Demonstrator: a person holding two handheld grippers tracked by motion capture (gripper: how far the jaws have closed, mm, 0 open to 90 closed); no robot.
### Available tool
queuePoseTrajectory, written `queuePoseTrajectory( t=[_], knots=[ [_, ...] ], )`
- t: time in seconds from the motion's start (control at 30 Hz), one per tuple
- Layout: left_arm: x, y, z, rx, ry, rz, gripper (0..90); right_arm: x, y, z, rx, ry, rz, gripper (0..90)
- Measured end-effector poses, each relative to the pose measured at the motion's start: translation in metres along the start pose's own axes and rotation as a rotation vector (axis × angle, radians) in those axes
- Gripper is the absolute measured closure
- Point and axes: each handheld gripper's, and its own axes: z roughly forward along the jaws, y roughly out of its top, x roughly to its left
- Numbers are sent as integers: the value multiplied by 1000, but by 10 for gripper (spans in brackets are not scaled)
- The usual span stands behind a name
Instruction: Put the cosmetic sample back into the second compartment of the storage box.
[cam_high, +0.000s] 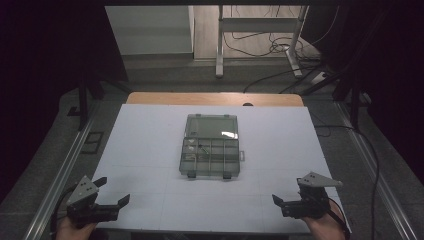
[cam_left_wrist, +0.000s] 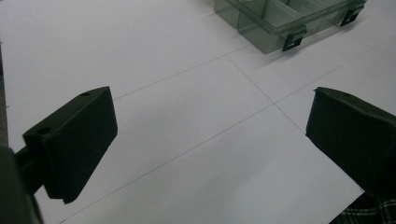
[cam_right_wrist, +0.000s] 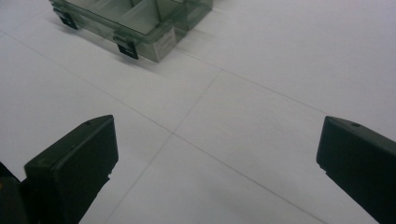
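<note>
Organizer box (cam_high: 210, 146), clear, lid open.

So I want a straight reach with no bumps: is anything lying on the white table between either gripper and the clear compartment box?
Nothing visible does. Bare white table lies between the left gripper and the compartment box, and likewise between the right gripper and the box. Both sets of jaws stand open and apart from it.

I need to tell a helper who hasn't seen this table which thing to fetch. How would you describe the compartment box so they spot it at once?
Look at the white table top; near its middle lies the compartment box, a see-through greenish-grey plastic organiser. Its lid stands open on the far side, with two dark latches on the near edge. It is the one object between the left gripper and the right gripper, both open.
</note>
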Motion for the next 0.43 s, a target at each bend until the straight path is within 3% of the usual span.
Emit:
queuePoseTrajectory(
  t=[0.23, 0.33, 0.43],
  knots=[
    [0, 0, 0, -1, -1, -1, 25, -2, -15, -8, 8, -31, 27, 0],
    [0, 0, 0, 1, 0, 1, 25, -3, -17, -11, -18, -41, 39, 0],
    [0, 0, 0, 0, -1, -2, 25, -3, -17, -10, -9, -40, 41, 0]
  ],
)
